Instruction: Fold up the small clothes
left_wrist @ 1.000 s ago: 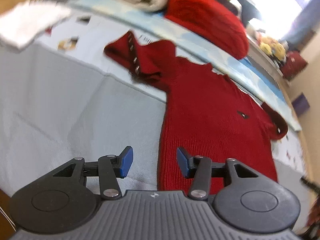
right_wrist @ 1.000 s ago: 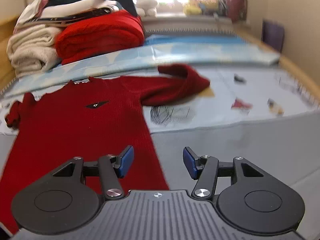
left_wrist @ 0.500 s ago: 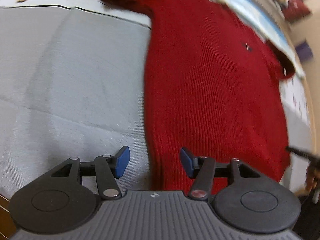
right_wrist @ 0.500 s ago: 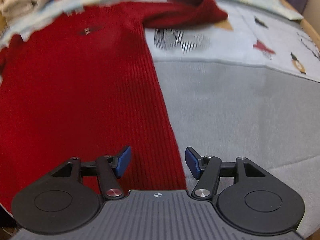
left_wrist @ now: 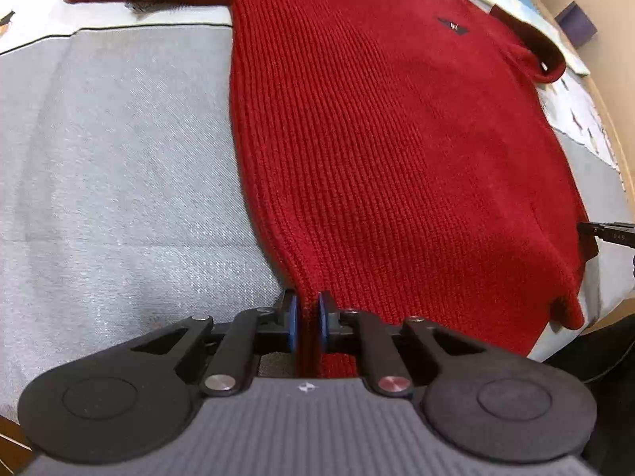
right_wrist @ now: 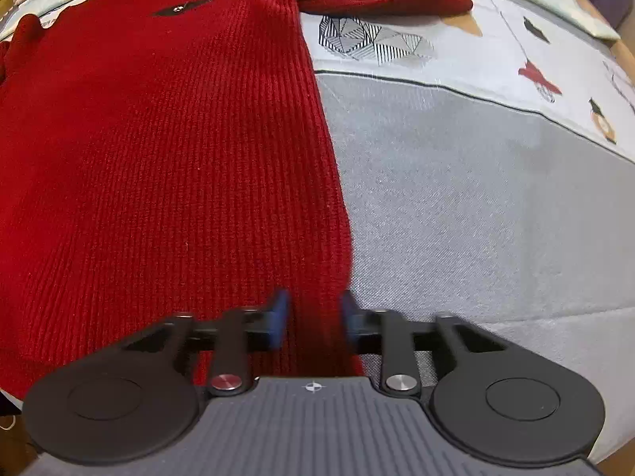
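Observation:
A small red knit sweater point(left_wrist: 389, 127) lies flat on a grey bed cover point(left_wrist: 119, 166), neck away from me, sleeves bunched at the far corners. My left gripper point(left_wrist: 305, 321) is shut on the sweater's bottom hem at its left corner. In the right wrist view the sweater point(right_wrist: 166, 150) fills the left half. My right gripper point(right_wrist: 311, 319) sits around the hem's right corner, jaws partly closed and blurred, with the red fabric between the pads. The right gripper's tip point(left_wrist: 607, 234) also shows at the far right of the left wrist view.
The bed cover point(right_wrist: 476, 206) turns to a pale printed sheet point(right_wrist: 496, 55) farther away. The bed's front edge runs just under both grippers. A wooden bed rim point(left_wrist: 611, 127) lies at the right.
Both grippers dropped to the sweater's bottom hem. The left jaws closed from open onto the left corner. The right jaws narrowed around the right corner.

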Demonstrator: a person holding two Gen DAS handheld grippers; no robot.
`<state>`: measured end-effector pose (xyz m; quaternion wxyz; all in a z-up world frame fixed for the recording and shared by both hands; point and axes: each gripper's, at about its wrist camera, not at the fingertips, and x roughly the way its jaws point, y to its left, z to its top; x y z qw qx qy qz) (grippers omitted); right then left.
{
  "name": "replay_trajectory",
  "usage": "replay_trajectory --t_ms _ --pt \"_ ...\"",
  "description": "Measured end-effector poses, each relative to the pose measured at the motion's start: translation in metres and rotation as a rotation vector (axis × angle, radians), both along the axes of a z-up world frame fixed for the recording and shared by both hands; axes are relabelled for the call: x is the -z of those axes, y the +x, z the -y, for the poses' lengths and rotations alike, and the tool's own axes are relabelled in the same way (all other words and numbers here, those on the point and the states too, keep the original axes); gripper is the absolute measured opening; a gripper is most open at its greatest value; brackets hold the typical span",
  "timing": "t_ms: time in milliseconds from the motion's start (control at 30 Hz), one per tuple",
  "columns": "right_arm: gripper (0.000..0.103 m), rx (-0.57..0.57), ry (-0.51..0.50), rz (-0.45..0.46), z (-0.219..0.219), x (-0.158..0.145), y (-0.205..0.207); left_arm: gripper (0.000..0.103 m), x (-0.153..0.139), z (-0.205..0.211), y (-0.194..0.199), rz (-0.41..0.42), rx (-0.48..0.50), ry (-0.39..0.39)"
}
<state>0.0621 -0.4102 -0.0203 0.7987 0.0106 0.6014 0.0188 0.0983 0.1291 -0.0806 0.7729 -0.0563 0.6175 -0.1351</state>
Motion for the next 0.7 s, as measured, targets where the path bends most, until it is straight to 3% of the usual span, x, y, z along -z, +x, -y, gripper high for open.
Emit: replay_trajectory --t_ms 133,233,300,467,567,700 --pt "0.008 -0.018 0.135 0.018 0.005 -0.011 -0.007 0.010 -0.015 -0.018 -0.003 0.052 -0.031 -0.010" --pt "0.008 -0.110 0.253 0.010 -0.002 -0.017 -0.014 0.009 -0.024 -0.039 -0.011 0.088 -0.090 -0.035" --pt "0.008 -0.178 0.293 0.006 -0.009 -0.020 -0.020 0.007 -0.026 -0.051 -0.016 0.107 -0.123 -0.009" --pt "0.008 -0.192 0.229 -0.031 -0.010 -0.016 -0.021 0.008 -0.023 -0.048 -0.018 0.070 -0.130 0.008" --pt "0.012 -0.136 0.198 -0.032 -0.005 -0.016 -0.020 0.030 -0.016 -0.038 -0.012 0.028 -0.108 0.033" --pt "0.019 -0.130 0.179 -0.037 -0.004 -0.015 -0.022 0.031 -0.008 -0.025 -0.009 0.002 -0.071 0.068"
